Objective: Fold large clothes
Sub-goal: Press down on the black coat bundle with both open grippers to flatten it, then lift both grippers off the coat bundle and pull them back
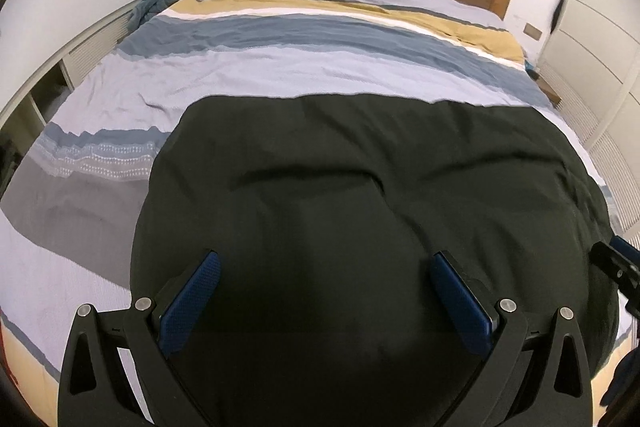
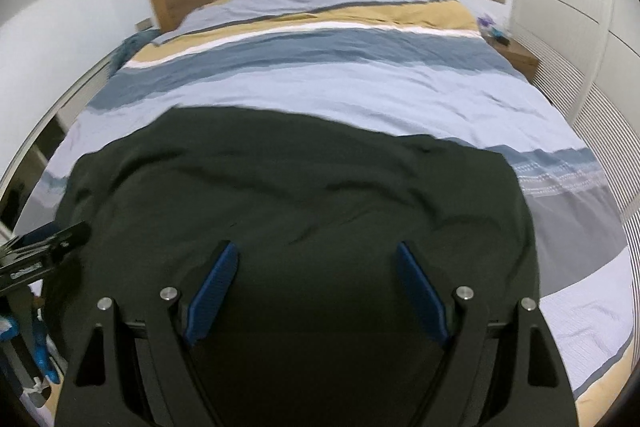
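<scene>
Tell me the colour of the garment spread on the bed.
Very dark, near black with a green tinge: the garment, clearest in the right wrist view.

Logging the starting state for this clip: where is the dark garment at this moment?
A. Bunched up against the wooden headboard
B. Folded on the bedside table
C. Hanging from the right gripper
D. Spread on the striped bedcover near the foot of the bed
D: the dark garment lies spread on the striped bedcover, and both the left gripper and right gripper stand open above it, holding nothing.
</scene>
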Available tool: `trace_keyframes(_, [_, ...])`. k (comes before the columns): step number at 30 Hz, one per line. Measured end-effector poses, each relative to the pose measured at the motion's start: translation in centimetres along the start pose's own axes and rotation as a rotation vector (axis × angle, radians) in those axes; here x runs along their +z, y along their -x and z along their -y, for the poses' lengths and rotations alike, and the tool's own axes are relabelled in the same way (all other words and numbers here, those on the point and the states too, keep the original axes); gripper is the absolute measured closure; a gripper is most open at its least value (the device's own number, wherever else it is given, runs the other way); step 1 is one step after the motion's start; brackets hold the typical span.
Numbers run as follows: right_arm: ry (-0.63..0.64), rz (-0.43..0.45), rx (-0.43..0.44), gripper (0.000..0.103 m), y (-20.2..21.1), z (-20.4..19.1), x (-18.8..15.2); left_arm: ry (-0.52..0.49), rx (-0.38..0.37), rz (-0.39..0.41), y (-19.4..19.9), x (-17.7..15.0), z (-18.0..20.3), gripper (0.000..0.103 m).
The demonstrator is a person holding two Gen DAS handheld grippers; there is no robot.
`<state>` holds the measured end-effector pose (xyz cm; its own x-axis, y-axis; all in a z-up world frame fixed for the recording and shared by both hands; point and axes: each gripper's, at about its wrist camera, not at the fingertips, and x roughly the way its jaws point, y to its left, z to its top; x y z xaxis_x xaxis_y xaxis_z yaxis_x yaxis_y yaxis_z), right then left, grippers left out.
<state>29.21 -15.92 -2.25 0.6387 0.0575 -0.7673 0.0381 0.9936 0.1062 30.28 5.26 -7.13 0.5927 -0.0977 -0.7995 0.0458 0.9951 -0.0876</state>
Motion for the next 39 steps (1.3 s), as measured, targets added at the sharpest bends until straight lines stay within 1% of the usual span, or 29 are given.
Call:
trace_keyframes(4, [0.020,-0.003,0.022,0.022,0.8,-1.6,-1.7,0.003,-0.008,-0.008,0.3,-1.3,-0.1,0.000])
trace_keyframes(8, [0.024,-0.018,0.019,0.022,0.7,-1.8,-3.1,0.011,-0.010,-0.022,0.3,-2.8,-0.3,0.000])
trace_keyframes(14, [-0.013,-0.029,-0.014,0.022,1.0,0.4,-4.7,0.008,0.003,-0.029,0.9,-4.5,-0.6,0.000])
trace_keyframes(18, [-0.055,-0.049,-0.058,0.022,1.6,2.3,-5.9,0.000,0.014,-0.026,2.0,-5.2,-0.8,0.000])
trace_keyframes(22, [-0.079,-0.066,-0.099,0.022,2.9,3.6,-7.2,-0.007,0.018,-0.022,3.5,-5.7,-0.9,0.000])
trace_keyframes(26, [-0.076,-0.070,-0.115,0.022,4.5,3.4,-8.0,-0.003,0.018,-0.020,5.0,-6.0,-1.3,0.000])
trace_keyframes(33, [-0.072,-0.053,-0.116,0.022,7.6,2.5,-8.5,-0.015,0.017,-0.016,7.4,-6.5,-1.8,0.000])
trace_keyframes(39, [-0.063,-0.046,-0.117,0.022,10.1,1.8,-9.1,-0.033,0.011,-0.016,9.6,-7.2,-1.2,0.000])
